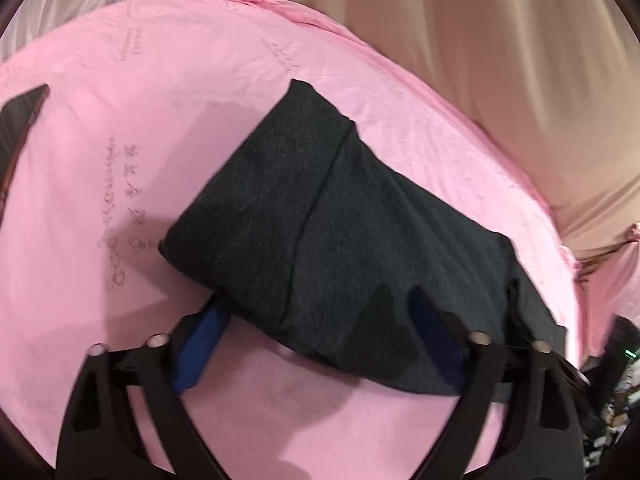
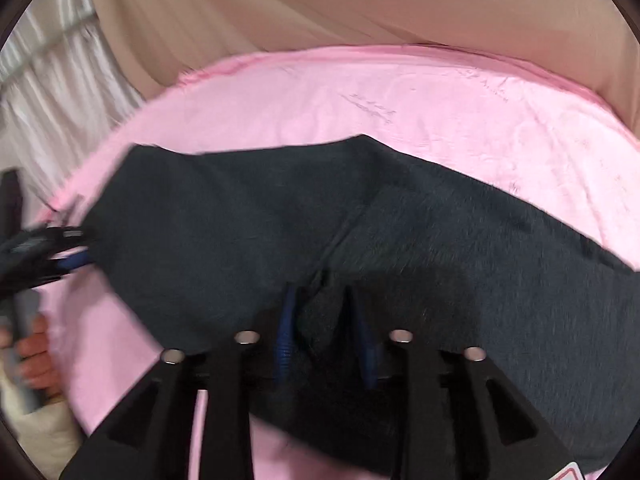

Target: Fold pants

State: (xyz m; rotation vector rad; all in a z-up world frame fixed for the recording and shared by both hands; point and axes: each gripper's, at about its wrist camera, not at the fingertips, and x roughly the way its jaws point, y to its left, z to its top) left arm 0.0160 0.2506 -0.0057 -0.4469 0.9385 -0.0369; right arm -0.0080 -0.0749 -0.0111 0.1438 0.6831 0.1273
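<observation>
Dark grey pants (image 1: 320, 224) lie folded into a thick bundle on a pink sheet (image 1: 100, 180). My left gripper (image 1: 320, 312) is open, its blue pads wide apart at the bundle's near edge, one pad beside the cloth and one over it. In the right wrist view the pants (image 2: 460, 260) spread across the sheet (image 2: 400, 100). My right gripper (image 2: 322, 312) is shut on a fold of the pants at their near edge. The left gripper also shows in the right wrist view (image 2: 80, 256), at the pants' left end.
Beige fabric (image 1: 480, 40) hangs behind the pink sheet. White curtain (image 2: 52, 92) is at the far left. A dark flat object (image 1: 22, 112) lies at the sheet's left edge. The person's hand (image 2: 36, 352) holds the left gripper's handle. Clutter (image 1: 616, 380) sits at the right.
</observation>
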